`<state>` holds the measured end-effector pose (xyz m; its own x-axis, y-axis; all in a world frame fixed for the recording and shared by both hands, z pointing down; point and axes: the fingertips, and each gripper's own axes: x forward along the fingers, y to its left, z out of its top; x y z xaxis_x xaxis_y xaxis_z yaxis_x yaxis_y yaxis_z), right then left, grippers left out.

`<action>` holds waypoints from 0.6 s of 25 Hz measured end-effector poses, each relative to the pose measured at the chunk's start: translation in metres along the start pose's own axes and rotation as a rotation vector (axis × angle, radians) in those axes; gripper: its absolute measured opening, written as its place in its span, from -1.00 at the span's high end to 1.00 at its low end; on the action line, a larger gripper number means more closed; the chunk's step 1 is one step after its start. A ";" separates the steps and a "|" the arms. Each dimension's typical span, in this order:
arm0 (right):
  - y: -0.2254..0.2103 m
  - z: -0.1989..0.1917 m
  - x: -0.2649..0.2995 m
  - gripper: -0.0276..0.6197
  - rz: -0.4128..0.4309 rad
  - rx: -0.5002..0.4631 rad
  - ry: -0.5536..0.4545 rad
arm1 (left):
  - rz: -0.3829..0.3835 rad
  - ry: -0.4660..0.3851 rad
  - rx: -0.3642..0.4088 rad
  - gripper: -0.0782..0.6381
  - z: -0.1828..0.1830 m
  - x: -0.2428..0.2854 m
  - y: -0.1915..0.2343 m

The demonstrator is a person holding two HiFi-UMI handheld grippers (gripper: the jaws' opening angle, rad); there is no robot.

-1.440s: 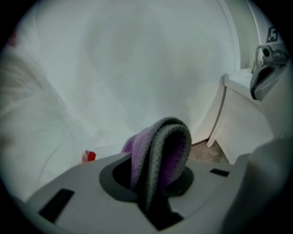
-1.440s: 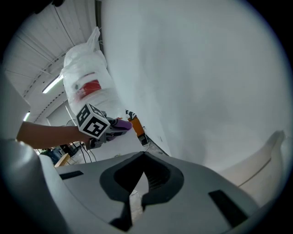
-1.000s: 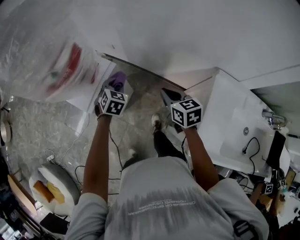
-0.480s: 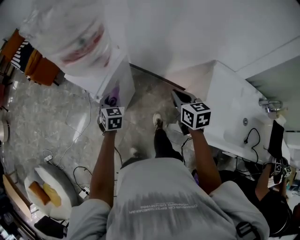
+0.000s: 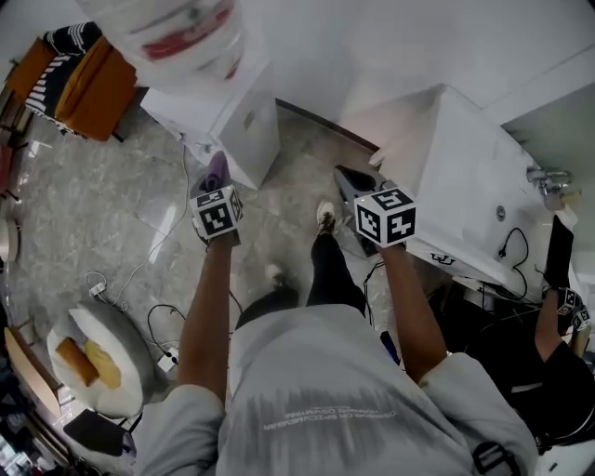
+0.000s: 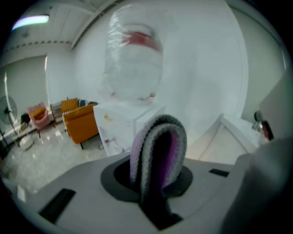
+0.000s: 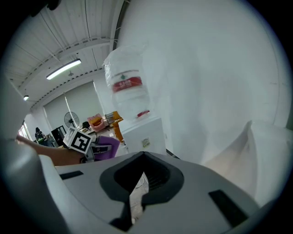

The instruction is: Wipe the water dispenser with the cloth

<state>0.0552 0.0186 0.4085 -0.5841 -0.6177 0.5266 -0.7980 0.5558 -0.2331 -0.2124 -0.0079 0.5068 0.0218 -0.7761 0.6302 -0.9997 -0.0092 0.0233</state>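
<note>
The cloth (image 6: 158, 151), clamped in the left gripper (image 5: 216, 181), should be pressed flat against the water dispenser (image 5: 246, 130) at the head view's upper left, the closed, empty right gripper (image 5: 349, 181) held clear.

You stand on a grey marbled floor (image 5: 121, 218); on it rest the white water dispenser (image 5: 249, 135), an orange armchair (image 5: 98, 88), loose cables (image 5: 153, 321) and a round white cushion (image 5: 112, 372).

no legible text. red label (image 5: 191, 20) on water bottle (image 5: 153, 58), shirt print (image 5: 330, 414), dispenser sticker (image 5: 248, 119): all too blurred to read.
</note>
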 end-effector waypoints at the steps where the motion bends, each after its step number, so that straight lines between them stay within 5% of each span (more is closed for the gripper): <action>1: 0.004 -0.003 0.001 0.89 0.010 0.002 0.002 | -0.004 0.011 -0.068 0.60 -0.007 0.001 0.002; 3: 0.007 -0.005 0.003 0.89 0.027 0.006 0.006 | -0.001 0.033 -0.159 0.60 -0.019 0.006 0.003; 7: -0.001 -0.006 0.015 0.89 0.042 0.018 0.027 | 0.002 0.059 -0.221 0.60 -0.036 0.024 -0.001; 12: -0.023 -0.009 0.035 0.89 0.058 0.043 0.062 | 0.085 0.002 -0.538 0.60 -0.044 0.050 0.012; 15: -0.036 -0.013 0.050 0.89 0.065 0.060 0.091 | 0.123 0.026 -0.559 0.60 -0.047 0.071 0.008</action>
<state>0.0562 -0.0252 0.4538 -0.6214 -0.5264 0.5803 -0.7677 0.5571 -0.3167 -0.2183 -0.0335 0.5883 -0.0869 -0.7346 0.6729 -0.8367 0.4204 0.3509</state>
